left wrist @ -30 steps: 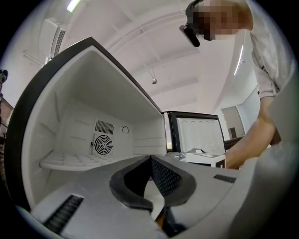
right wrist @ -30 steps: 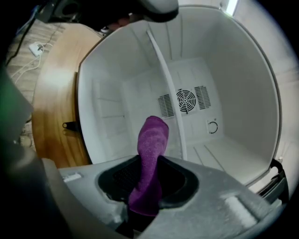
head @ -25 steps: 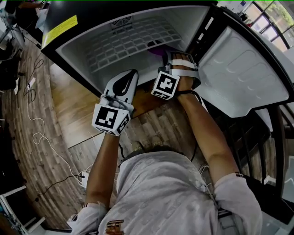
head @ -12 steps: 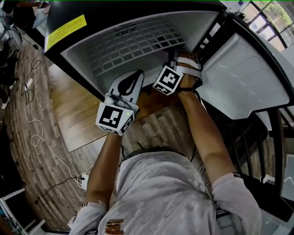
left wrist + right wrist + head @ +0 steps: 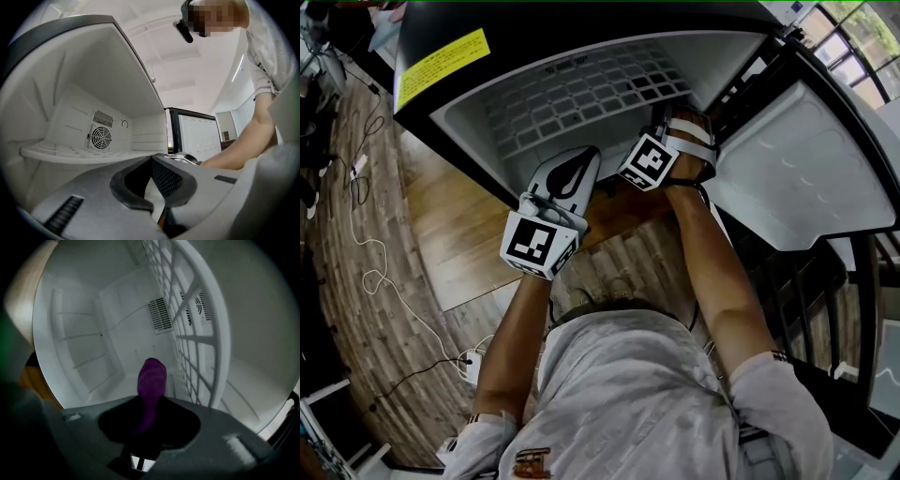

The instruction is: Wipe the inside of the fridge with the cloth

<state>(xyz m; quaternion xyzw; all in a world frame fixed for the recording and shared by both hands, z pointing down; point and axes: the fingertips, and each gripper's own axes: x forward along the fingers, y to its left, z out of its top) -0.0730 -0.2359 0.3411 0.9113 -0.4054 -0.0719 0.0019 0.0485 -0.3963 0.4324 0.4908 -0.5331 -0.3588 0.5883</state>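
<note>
Right now the purple cloth (image 5: 151,380) is held inside the fridge (image 5: 79,338), just under the wire shelf (image 5: 187,329). It is pinched by the right gripper (image 5: 149,401). The jaws are closed tight on its near end, so the far end sticks out toward the back wall below the shelf. It is likely held this way so that the soft end can be rubbed on the white walls while the hard jaws are kept off them. Whether a wall is touched by the cloth cannot be told.

The left gripper (image 5: 152,158) is kept near the front of the shelf, at the mouth of the fridge. Its jaws are pressed together and nothing is held in them. It is probably parked there so the wiping is not blocked.

The door (image 5: 806,159) is swung wide open to the right of the shelf, so the inside can be reached. No food is seen on the shelf or under it. Only a round fan grille (image 5: 101,137) is seen behind the shelf, on the back wall.
</note>
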